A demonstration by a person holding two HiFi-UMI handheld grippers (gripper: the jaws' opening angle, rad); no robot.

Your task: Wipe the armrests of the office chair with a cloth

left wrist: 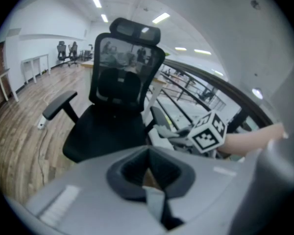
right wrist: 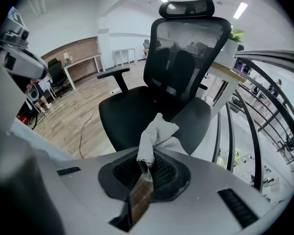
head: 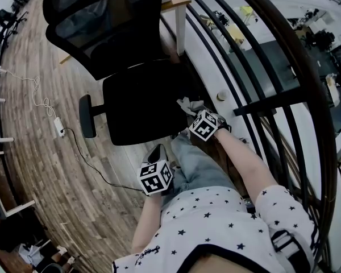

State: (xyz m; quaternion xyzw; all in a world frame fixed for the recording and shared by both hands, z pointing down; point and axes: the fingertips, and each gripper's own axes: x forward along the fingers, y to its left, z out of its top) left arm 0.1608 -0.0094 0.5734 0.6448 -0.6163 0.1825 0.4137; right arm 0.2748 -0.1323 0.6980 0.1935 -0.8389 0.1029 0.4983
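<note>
Beside the dark curved metal railing (head: 284, 95): black mesh-backed office chair (head: 137, 104) faces the person; right gripper (right wrist: 146, 166) clamped on a crumpled white cloth (right wrist: 157, 133), which bunches up out of the jaws; left gripper (left wrist: 148, 170) has its jaws pressed together with nothing between them, held low near the person's jeans-clad knee (head: 193, 164).

Cloth position: at the front end of the railing-side black padded armrest (left wrist: 158, 117); touching or just above it, cannot tell from any view. Judgement: wiping of this armrest is at its start or in hand; no view shows how much of it has been covered. Far armrest (head: 87, 115) sits well apart from both grippers; judged left to do.

Surroundings: white power strip (head: 59, 127) with its cable on the wood-plank floor (head: 40, 169), near the far armrest; wooden desk (head: 177, 3) behind the chair back.

Obstacles: railing close on the working side, so little room for the right gripper's stroke; far armrest needs a reach across the seat or a walk round the chair; cable is a trip risk on that side.
</note>
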